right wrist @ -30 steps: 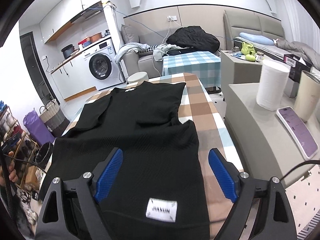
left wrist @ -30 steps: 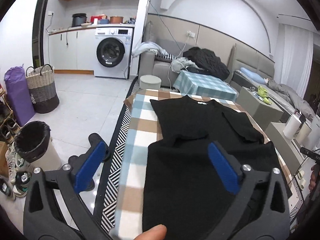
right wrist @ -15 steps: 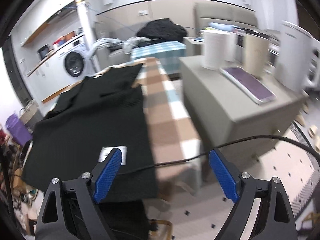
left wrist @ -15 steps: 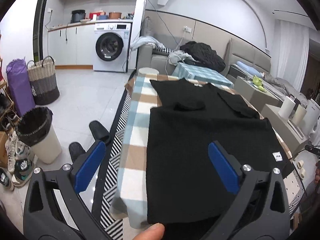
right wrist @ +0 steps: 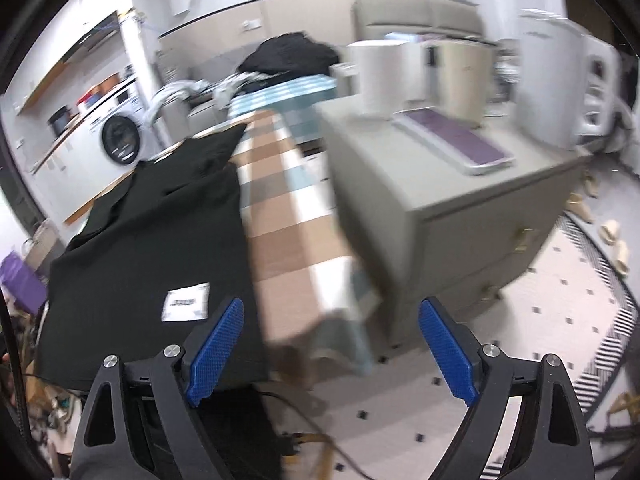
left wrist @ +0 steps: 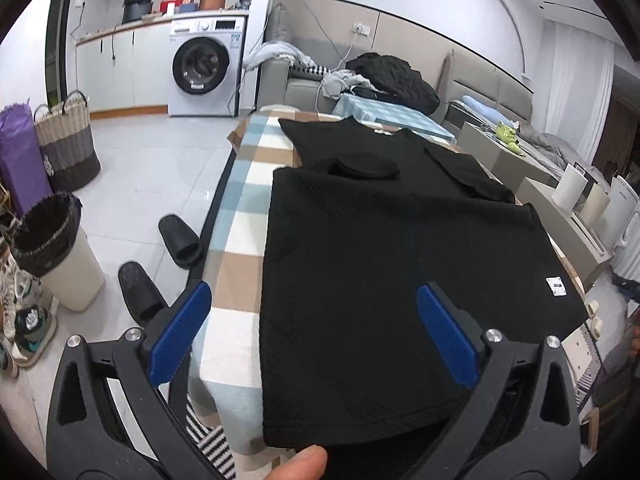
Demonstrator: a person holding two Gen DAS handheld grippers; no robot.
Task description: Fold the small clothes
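Note:
A black short-sleeved top point(left wrist: 380, 248) lies flat on the checked tablecloth point(left wrist: 240, 216), neck at the far end, both sleeves folded inward, a white label point(left wrist: 555, 287) near its hem. My left gripper point(left wrist: 312, 336) is open and empty above the near hem. My right gripper point(right wrist: 332, 354) is open and empty, off the table's near right corner over the floor. The top point(right wrist: 160, 240) and its label point(right wrist: 186, 302) lie to its left in the blurred right wrist view.
A grey cabinet point(right wrist: 460, 200) with a white roll and a purple tablet stands right of the table. Slippers point(left wrist: 176, 236), a lined bin point(left wrist: 52, 248) and baskets sit on the floor at left. A sofa with clothes is behind.
Both grippers have pulled back toward the near end of the table. The right gripper has swung right, off the top and past the table corner. The top lies unmoved.

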